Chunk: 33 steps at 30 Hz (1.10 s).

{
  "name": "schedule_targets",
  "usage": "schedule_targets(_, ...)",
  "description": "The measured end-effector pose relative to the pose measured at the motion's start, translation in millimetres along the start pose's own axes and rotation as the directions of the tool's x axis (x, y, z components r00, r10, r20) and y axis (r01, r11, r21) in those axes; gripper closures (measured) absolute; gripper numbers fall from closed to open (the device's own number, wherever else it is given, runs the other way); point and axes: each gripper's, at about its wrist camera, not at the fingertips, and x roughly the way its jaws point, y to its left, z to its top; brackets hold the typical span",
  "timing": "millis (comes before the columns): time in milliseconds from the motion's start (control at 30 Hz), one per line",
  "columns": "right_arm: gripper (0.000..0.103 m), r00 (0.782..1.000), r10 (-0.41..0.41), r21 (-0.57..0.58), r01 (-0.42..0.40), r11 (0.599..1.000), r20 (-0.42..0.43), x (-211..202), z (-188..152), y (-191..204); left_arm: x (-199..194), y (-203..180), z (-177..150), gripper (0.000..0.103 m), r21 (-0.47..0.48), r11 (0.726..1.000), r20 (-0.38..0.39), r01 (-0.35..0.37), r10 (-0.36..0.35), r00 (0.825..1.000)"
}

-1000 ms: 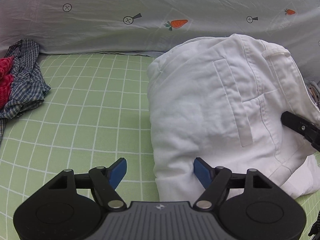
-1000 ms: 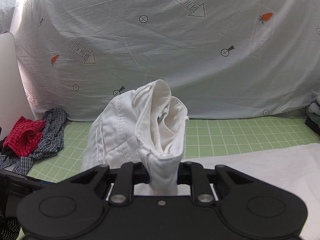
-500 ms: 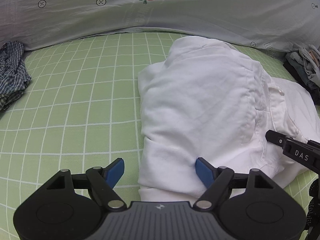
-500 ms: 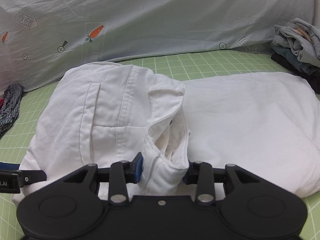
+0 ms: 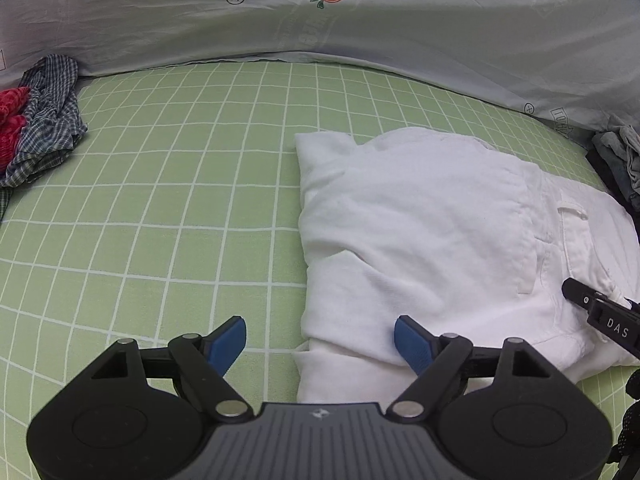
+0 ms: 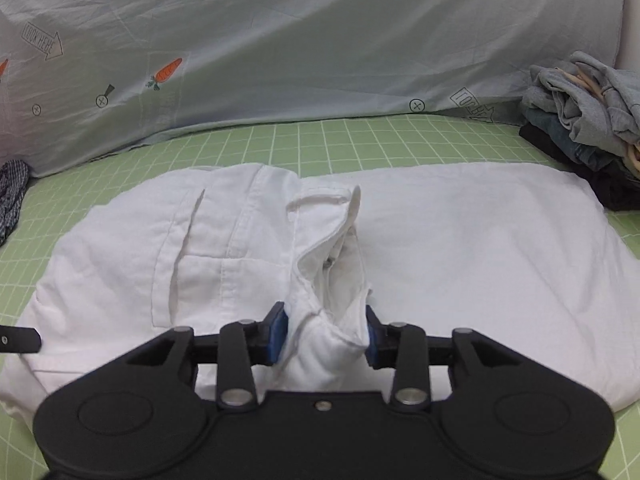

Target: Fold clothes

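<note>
White trousers point(image 5: 432, 232) lie folded over on the green checked mat point(image 5: 160, 184). My left gripper point(image 5: 320, 340) is open, low over the mat at the fold's near left corner, its right pad point(image 5: 412, 344) touching the cloth. In the right wrist view the trousers point(image 6: 480, 240) spread flat, the waistband end point(image 6: 332, 240) bunched up between the jaws of my right gripper point(image 6: 326, 334). The jaws stand partly apart with the cloth loosely between the blue pads point(image 6: 278, 332). The right gripper's finger shows in the left wrist view point(image 5: 600, 316).
A checked shirt and red garment point(image 5: 36, 132) lie piled at the far left. A stack of grey and dark clothes point(image 6: 588, 128) sits at the far right. A printed grey sheet point(image 5: 320, 20) hangs behind the mat.
The right gripper brought the lifted waistband end down onto the trouser legs, and its jaws have widened. The left gripper stayed open and drew back towards the left corner of the fold.
</note>
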Motion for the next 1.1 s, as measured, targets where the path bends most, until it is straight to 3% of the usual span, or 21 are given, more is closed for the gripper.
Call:
schedule_targets(67,0.034,1.000,-0.012,-0.004,0.012,1.000,0.013,-5.0,-2.3,-7.5,1.9,-4.2,-2.1,0.020,0.005,1.000,-0.005,-0.028,0.028,1.000)
schedule_targets(133,0.020,1.000,-0.020,0.015,0.019,1.000,0.017,-12.9,0.0,-18.6,0.6,-7.8,-2.1,0.017,0.015,0.998,0.000,-0.055,0.055,0.999)
schedule_targets(267,0.001,0.998,0.042,0.067,-0.045,0.997,0.048,-26.6,1.7,-46.5,-7.1,-14.9,0.5,0.018,0.008,0.995,0.010,-0.098,0.098,0.995)
schedule_targets(400,0.001,0.992,0.096,0.070,-0.102,0.992,0.082,-40.8,2.5,-64.2,-14.7,-31.0,8.8,0.018,0.049,0.986,0.049,-0.158,0.156,0.987)
schedule_targets(467,0.001,0.992,0.024,0.066,-0.032,0.997,0.124,-48.3,4.7,-71.9,-12.9,-39.2,14.1,0.018,0.067,0.982,0.059,-0.177,0.173,0.983)
schedule_targets(567,0.001,0.988,-0.077,0.161,0.056,0.985,0.132,-51.9,9.4,-109.7,-5.4,-52.5,19.5,0.018,0.086,0.980,0.050,-0.179,0.175,0.983)
schedule_targets(700,0.001,0.989,-0.147,0.387,0.126,0.913,0.026,-38.9,-5.9,-174.3,10.4,-73.8,17.8,0.018,0.143,0.973,0.008,-0.179,0.180,0.984)
schedule_targets(833,0.001,0.972,-0.217,0.538,0.230,0.811,-0.089,-36.5,-37.6,-221.6,19.1,-92.0,9.9,0.016,0.240,0.939,0.025,-0.247,0.249,0.968)
schedule_targets(967,0.000,0.955,-0.266,0.585,0.290,0.758,-0.130,-39.9,-60.0,-245.8,24.6,-97.3,9.2,0.010,0.278,0.915,0.031,-0.294,0.297,0.954)
schedule_targets(1100,0.000,0.943,-0.311,0.559,0.322,0.764,-0.118,-35.6,-60.5,-259.3,28.2,-95.1,12.0,0.007,0.268,0.916,0.009,-0.299,0.308,0.951)
